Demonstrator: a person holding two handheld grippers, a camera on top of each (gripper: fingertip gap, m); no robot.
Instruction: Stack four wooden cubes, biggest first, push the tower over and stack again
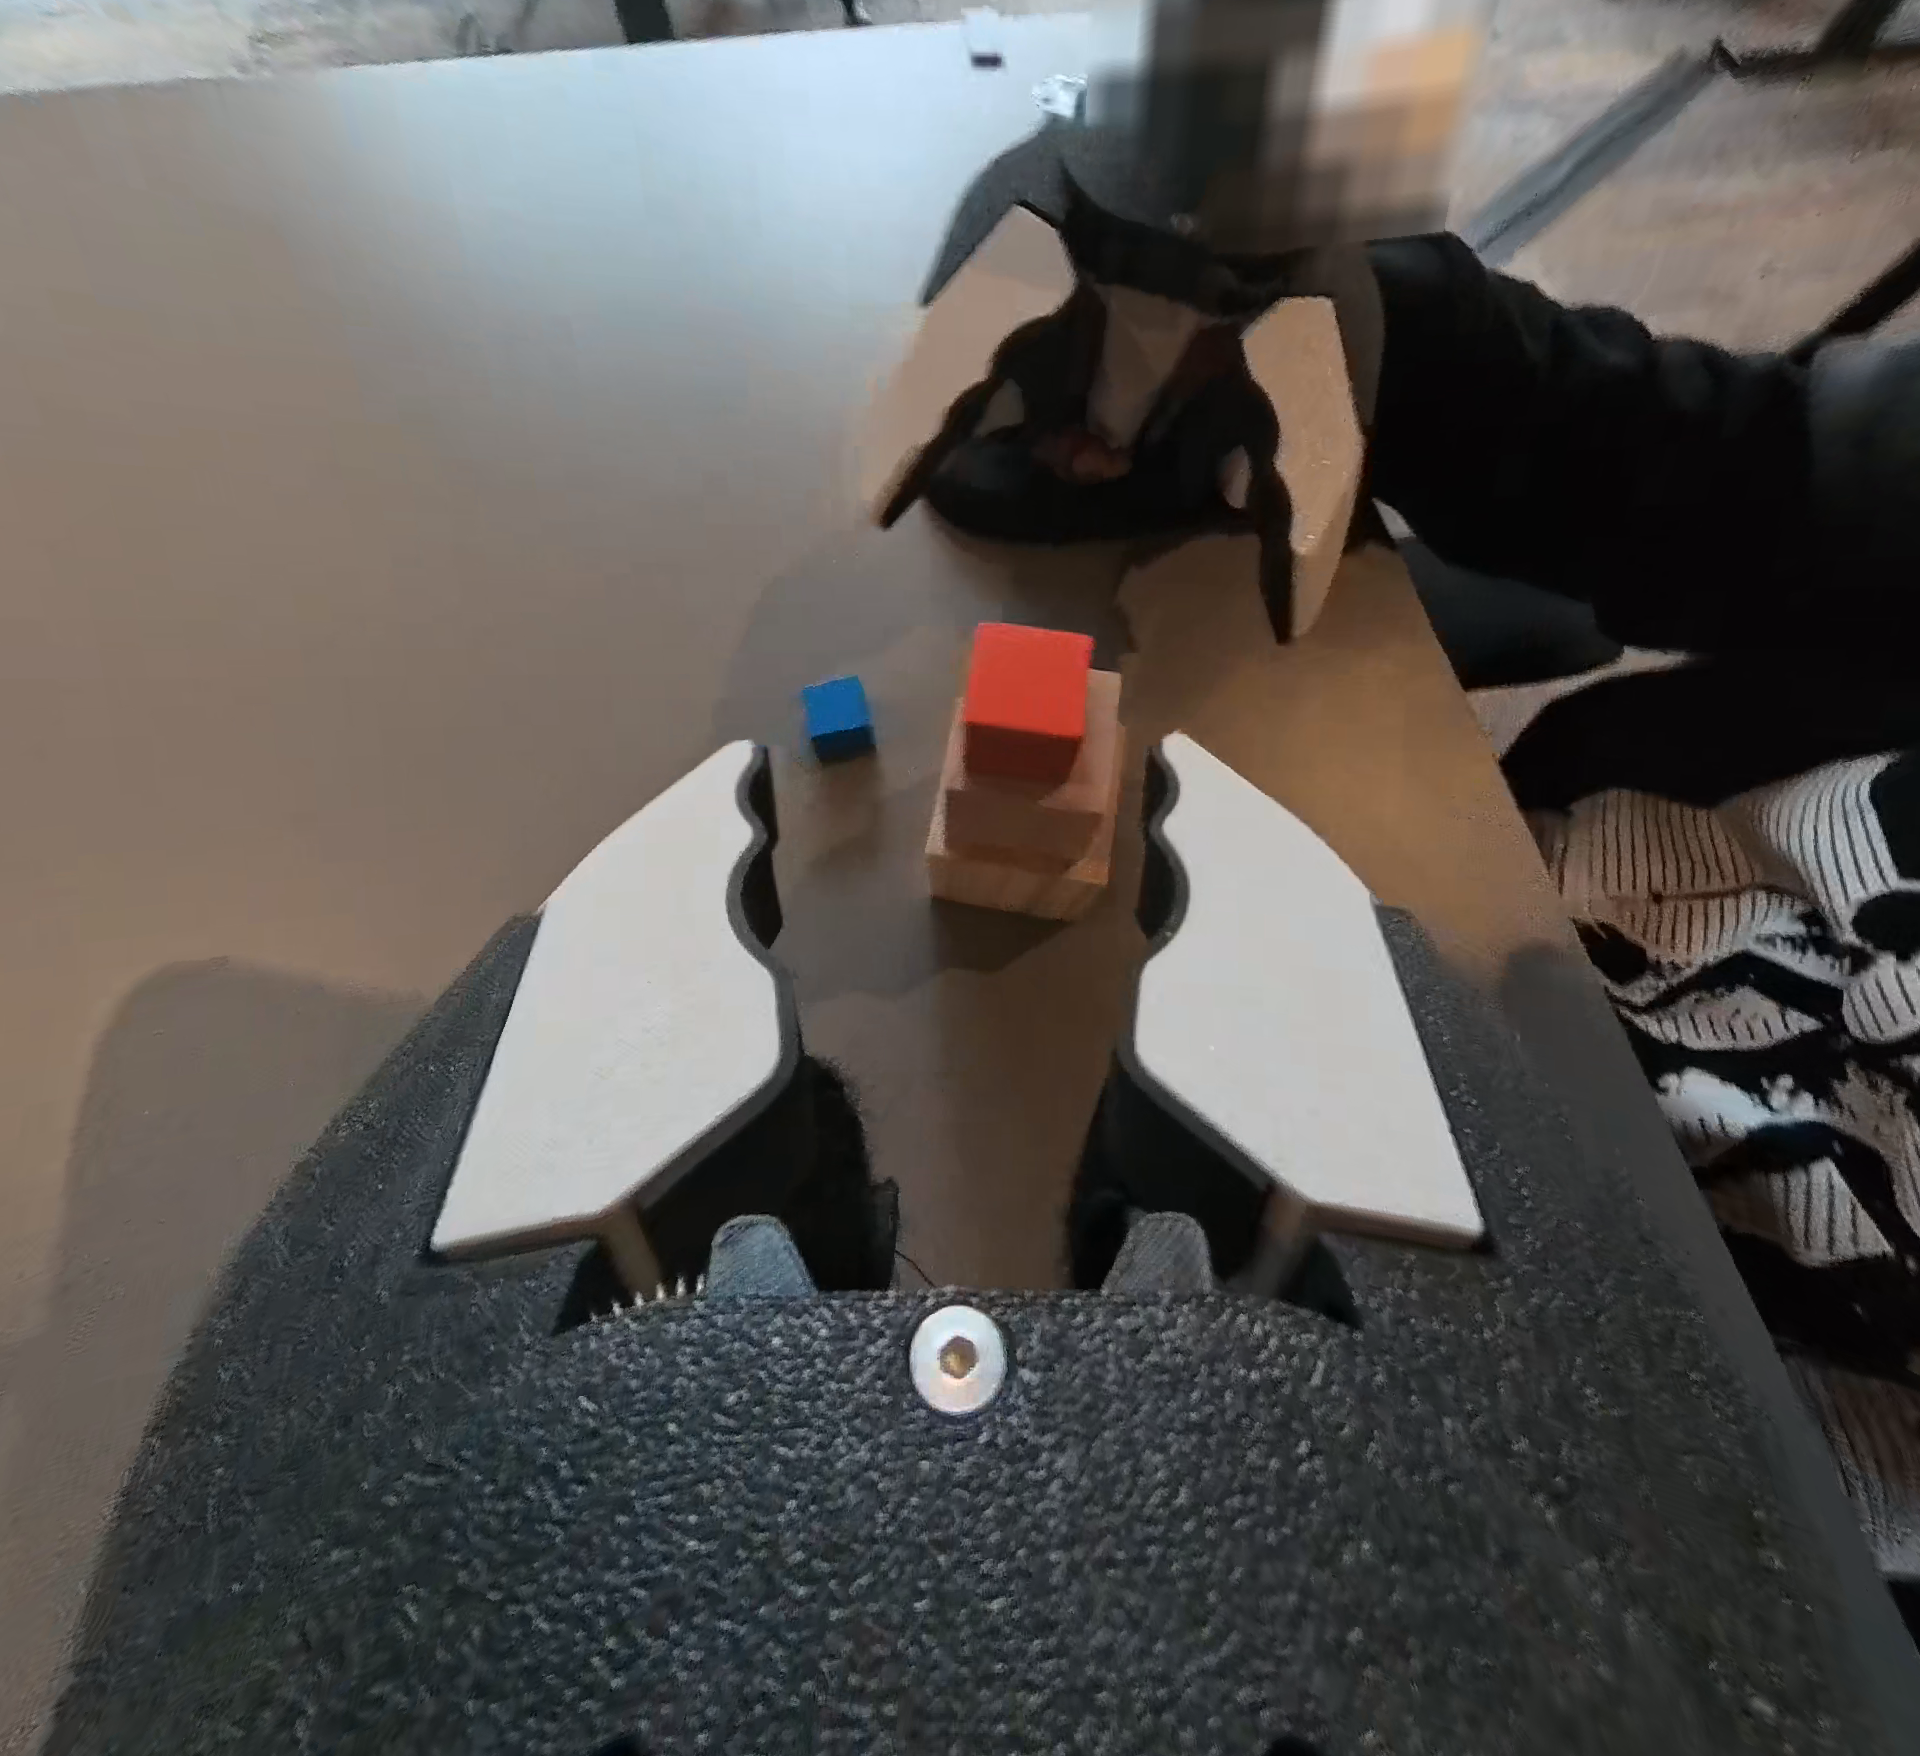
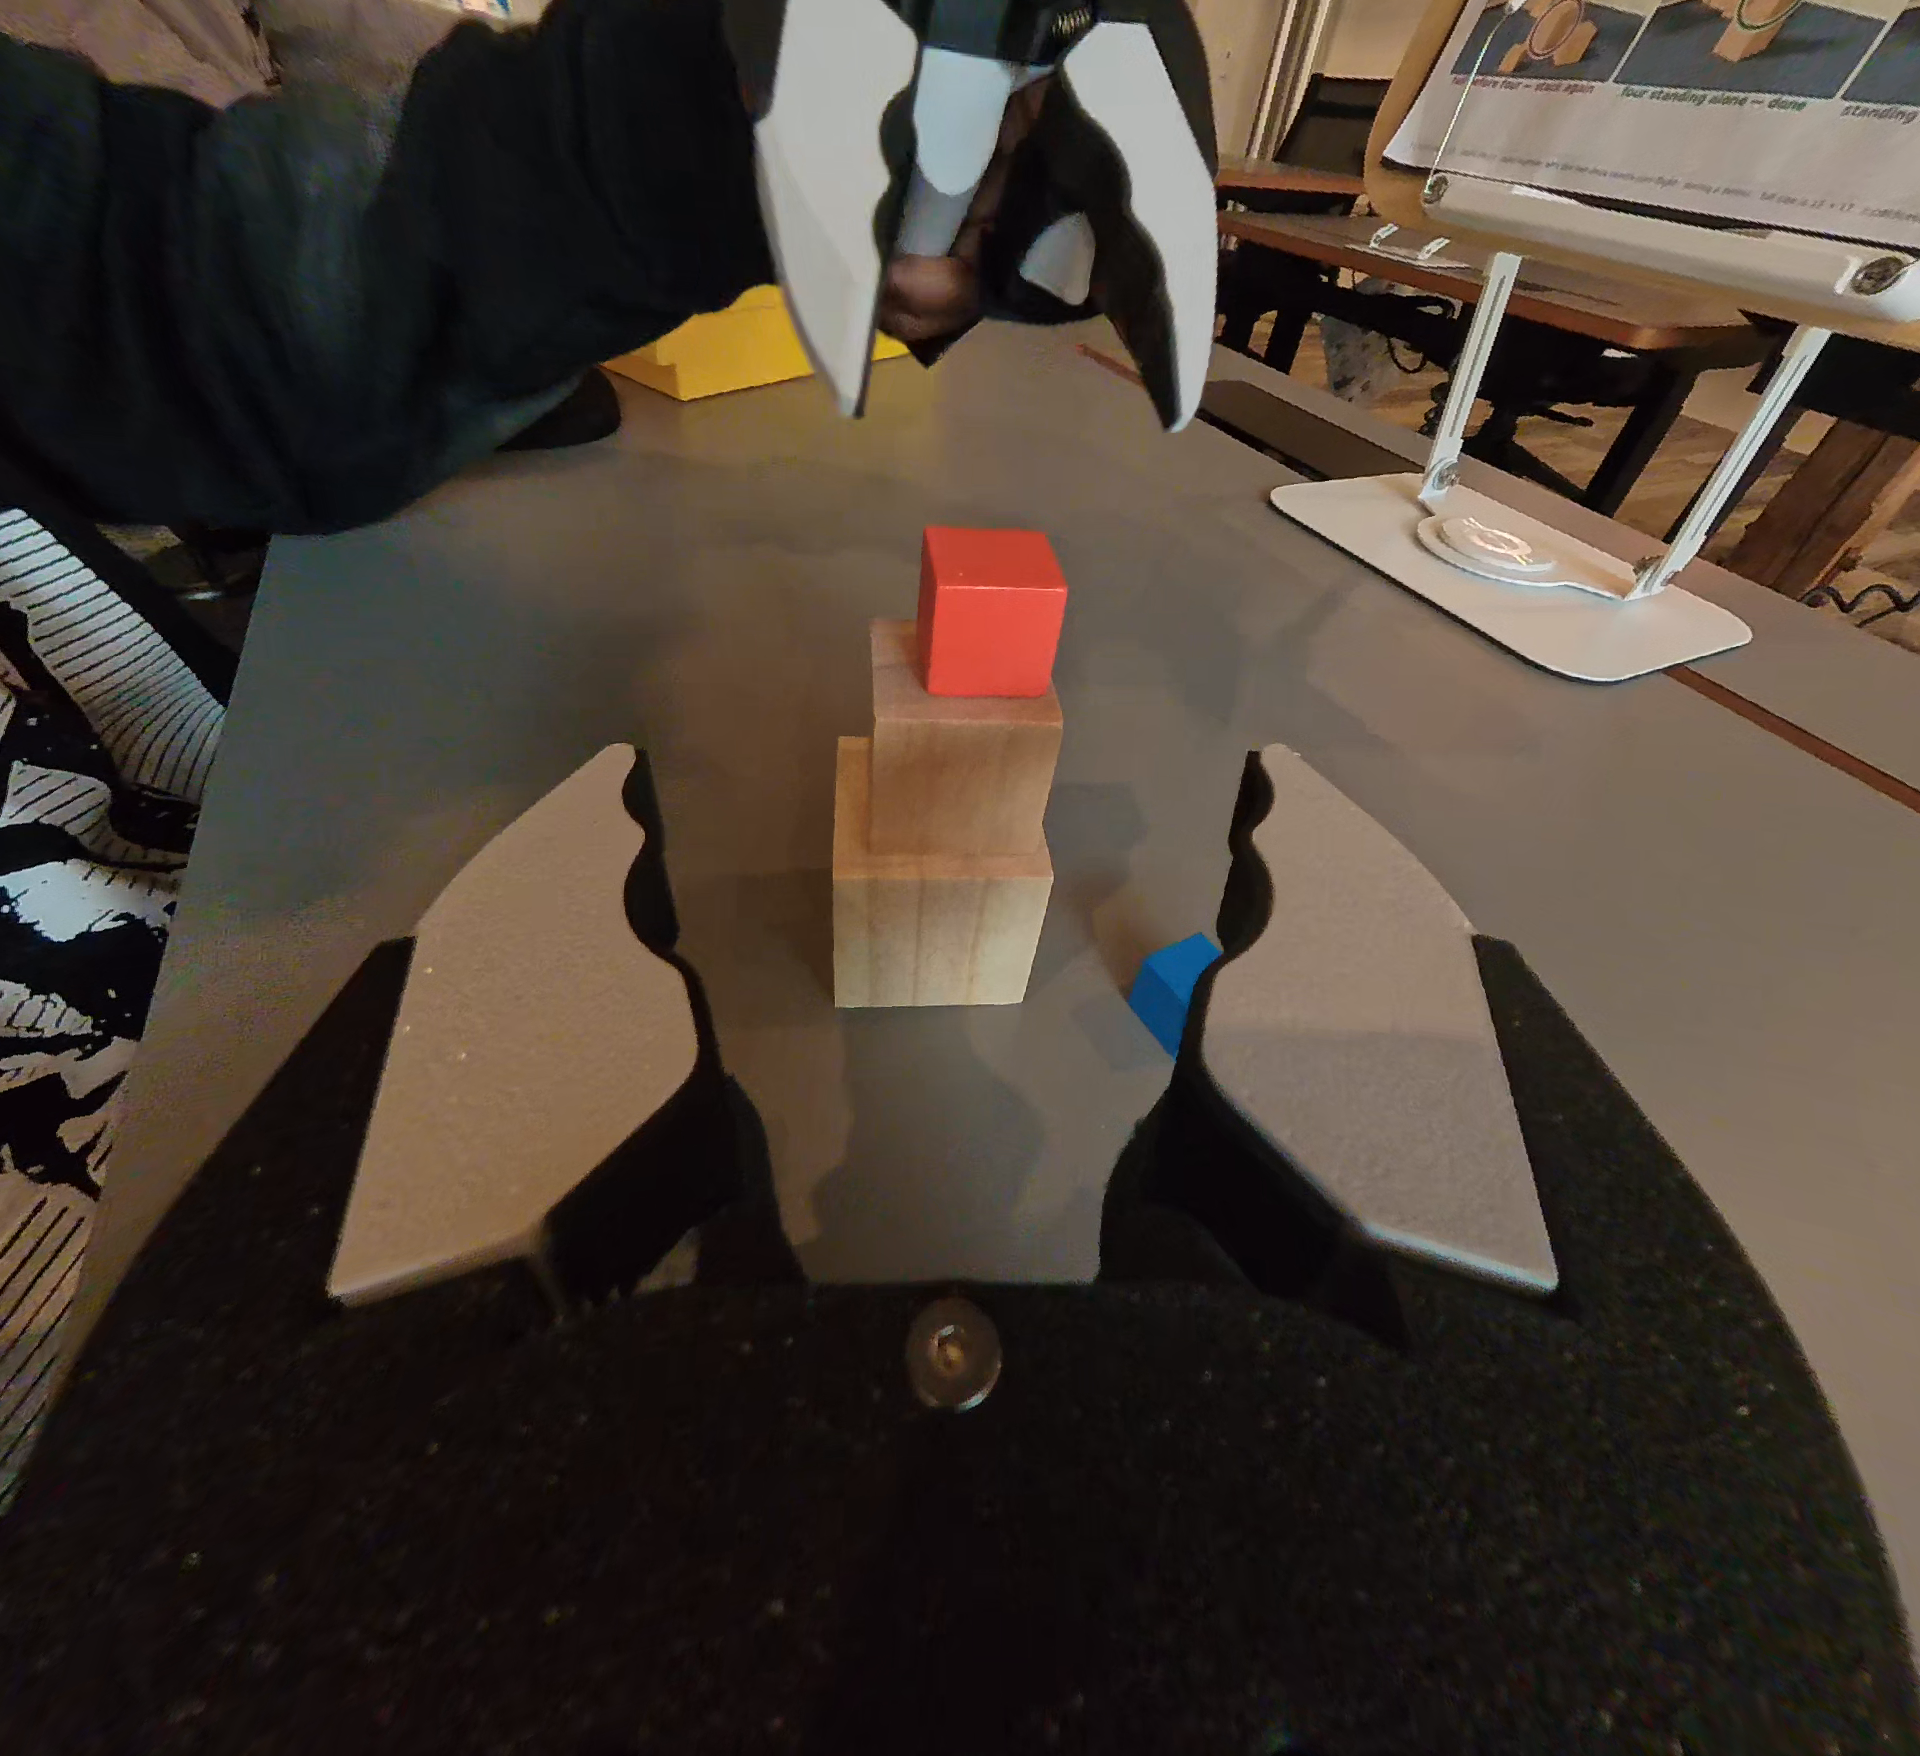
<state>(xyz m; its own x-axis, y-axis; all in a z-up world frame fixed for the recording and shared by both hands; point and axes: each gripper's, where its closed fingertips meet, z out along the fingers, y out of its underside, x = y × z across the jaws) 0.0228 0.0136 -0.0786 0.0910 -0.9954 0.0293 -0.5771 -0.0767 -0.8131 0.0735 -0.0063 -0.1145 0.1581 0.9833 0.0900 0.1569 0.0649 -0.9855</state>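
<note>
Right wrist view: printed instruction sheet (image 2: 1704,13) on white stand (image 2: 1507,584) beside tower.

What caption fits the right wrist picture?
Red cube tops two wooden cubes; blue cube waits beside the tower on the table.

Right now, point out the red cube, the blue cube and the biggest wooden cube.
red cube (image 2: 989,615): right wrist view, on its front face.
blue cube (image 1: 836,716): left wrist view, on its near face.
biggest wooden cube (image 2: 940,937): right wrist view, on its front face.
</note>
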